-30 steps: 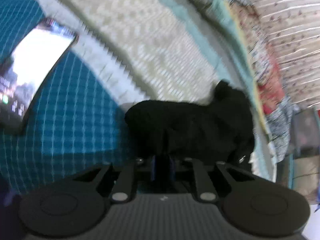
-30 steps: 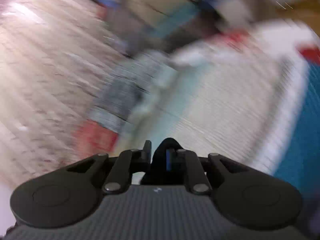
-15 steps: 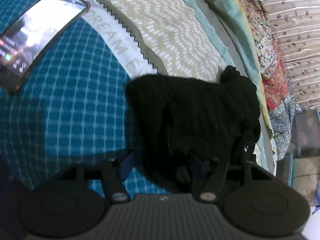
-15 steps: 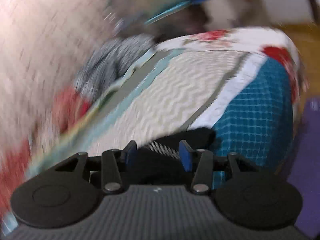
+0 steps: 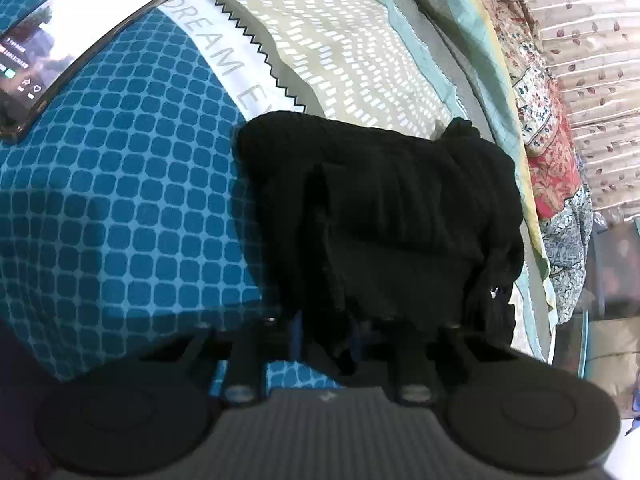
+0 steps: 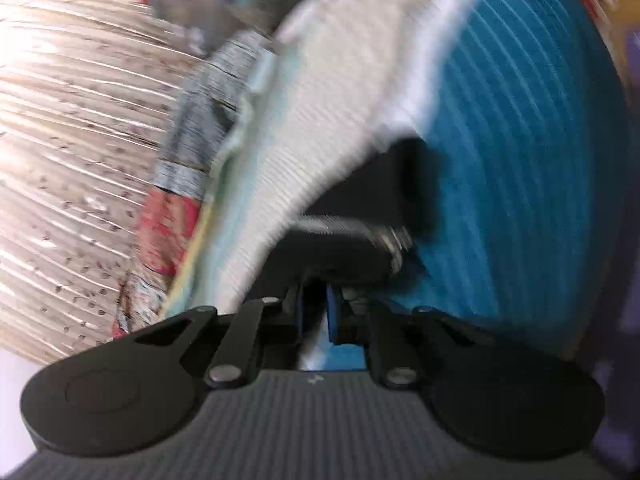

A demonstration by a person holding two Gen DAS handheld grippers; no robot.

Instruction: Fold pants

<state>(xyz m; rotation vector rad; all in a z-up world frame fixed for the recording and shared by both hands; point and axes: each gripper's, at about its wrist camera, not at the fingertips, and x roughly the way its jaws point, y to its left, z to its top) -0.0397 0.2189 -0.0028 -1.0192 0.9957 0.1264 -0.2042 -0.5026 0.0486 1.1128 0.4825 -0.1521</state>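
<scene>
The black pants (image 5: 384, 216) lie folded in a compact bundle on the bed, across the blue checked and beige patterned cover. My left gripper (image 5: 326, 336) is at the bundle's near edge, its fingers close together with a fold of black cloth between them. In the blurred right wrist view the pants (image 6: 372, 204) show as a dark mass just ahead of my right gripper (image 6: 316, 316), whose blue pads stand close together with nothing visibly between them.
A phone (image 5: 68, 40) with a lit screen lies on the blue cover (image 5: 120, 184) at the left. Floral quilts (image 5: 552, 168) and a striped leaf-print curtain (image 5: 592, 80) run along the bed's far right side.
My left gripper opened half a second ago and has narrowed again on the pants' edge. My right gripper opened, let the cloth go, then shut, swinging fast.
</scene>
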